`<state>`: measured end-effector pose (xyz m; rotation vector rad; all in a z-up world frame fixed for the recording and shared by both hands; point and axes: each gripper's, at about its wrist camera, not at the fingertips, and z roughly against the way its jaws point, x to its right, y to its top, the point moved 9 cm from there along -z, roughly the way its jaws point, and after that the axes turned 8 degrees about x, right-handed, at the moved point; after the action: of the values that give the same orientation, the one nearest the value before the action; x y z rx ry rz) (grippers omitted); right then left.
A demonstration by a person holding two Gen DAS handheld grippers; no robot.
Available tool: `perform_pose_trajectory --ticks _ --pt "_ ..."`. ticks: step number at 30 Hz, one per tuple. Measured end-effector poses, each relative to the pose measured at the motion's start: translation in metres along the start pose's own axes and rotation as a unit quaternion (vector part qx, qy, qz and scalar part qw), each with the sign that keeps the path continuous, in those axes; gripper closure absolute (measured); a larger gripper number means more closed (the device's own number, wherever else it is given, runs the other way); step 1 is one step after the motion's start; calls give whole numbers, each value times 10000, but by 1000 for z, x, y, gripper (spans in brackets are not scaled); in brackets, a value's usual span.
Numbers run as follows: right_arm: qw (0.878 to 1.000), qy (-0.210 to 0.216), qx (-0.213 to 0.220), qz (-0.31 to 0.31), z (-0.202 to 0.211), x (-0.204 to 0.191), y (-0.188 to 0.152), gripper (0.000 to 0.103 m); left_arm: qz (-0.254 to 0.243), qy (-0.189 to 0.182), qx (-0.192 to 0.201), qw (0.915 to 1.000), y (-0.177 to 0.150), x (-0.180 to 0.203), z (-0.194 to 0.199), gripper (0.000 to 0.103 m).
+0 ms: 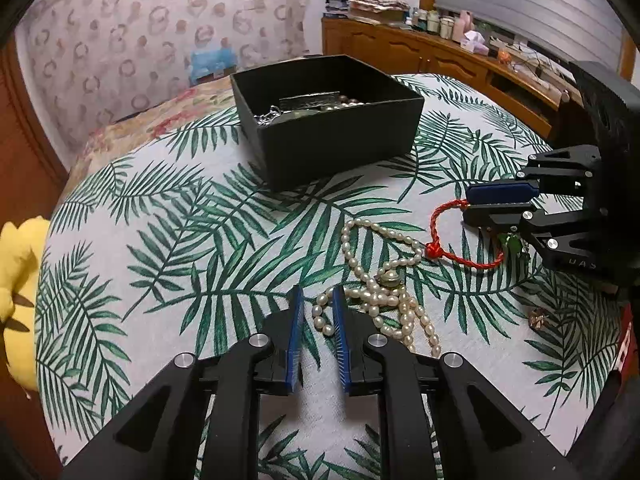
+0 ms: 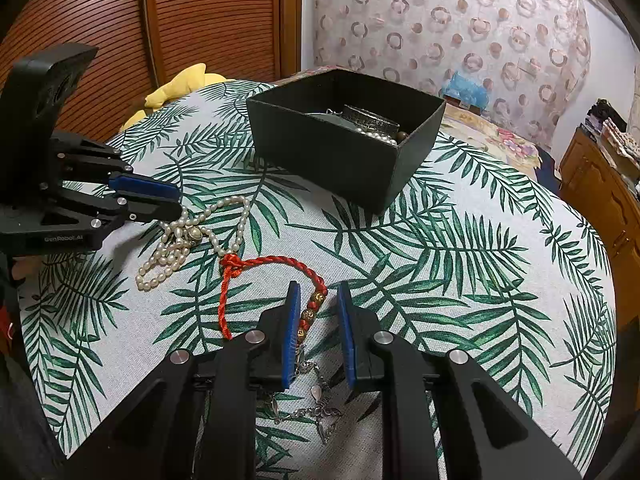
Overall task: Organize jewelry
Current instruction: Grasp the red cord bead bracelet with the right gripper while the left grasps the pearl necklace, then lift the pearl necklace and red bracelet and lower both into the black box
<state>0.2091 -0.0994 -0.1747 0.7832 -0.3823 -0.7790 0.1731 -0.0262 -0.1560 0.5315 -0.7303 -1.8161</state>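
Pearls (image 1: pixel 384 300) lay tangled on the leaf-print cloth (image 1: pixel 160 280), one end of the strand clamped between the nearly closed jaws of the left gripper (image 1: pixel 316 312). The black box (image 1: pixel 328 120) stood beyond, nothing between. The right gripper (image 2: pixel 318 320), jaws narrowly apart, straddled the red cord bracelet (image 2: pixel 256 268) beside the pearls; whether it gripped was unclear.

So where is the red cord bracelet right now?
On the leaf-print cloth, the red cord bracelet lies just right of the pearl necklace, its beaded end between the right tongs.
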Motion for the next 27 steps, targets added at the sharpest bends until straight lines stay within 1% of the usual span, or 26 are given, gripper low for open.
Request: perform_pose_trajectory --ticks 1,4,5,7,12,14,19,23,27 --pt "10000 1 0 -1 0 0 0 82 -1 -48 7 10000 0 2 0 99" --pt "10000 -2 1 5 0 0 0 82 4 32 87 10000 2 2 0 99" --pt "10000 -2 1 12 0 0 0 85 43 48 147 9999 3 1 2 99" --pt "10000 15 -1 40 1 -1 1 95 152 61 382 9991 10 1 12 99" --pt "10000 -16 -9 80 3 -1 4 95 209 78 854 9961 32 2 41 99" --pt "9999 -46 54 89 7 0 10 95 191 72 998 9948 42 5 50 99" --pt "9992 -151 357 133 29 5 37 95 196 63 1381 9902 70 8 74 99" --pt "9982 -223 546 146 43 9 59 95 208 78 1713 9850 95 6 95 99" --pt "9971 -302 682 151 55 16 78 95 278 66 1957 9803 115 3 108 99"
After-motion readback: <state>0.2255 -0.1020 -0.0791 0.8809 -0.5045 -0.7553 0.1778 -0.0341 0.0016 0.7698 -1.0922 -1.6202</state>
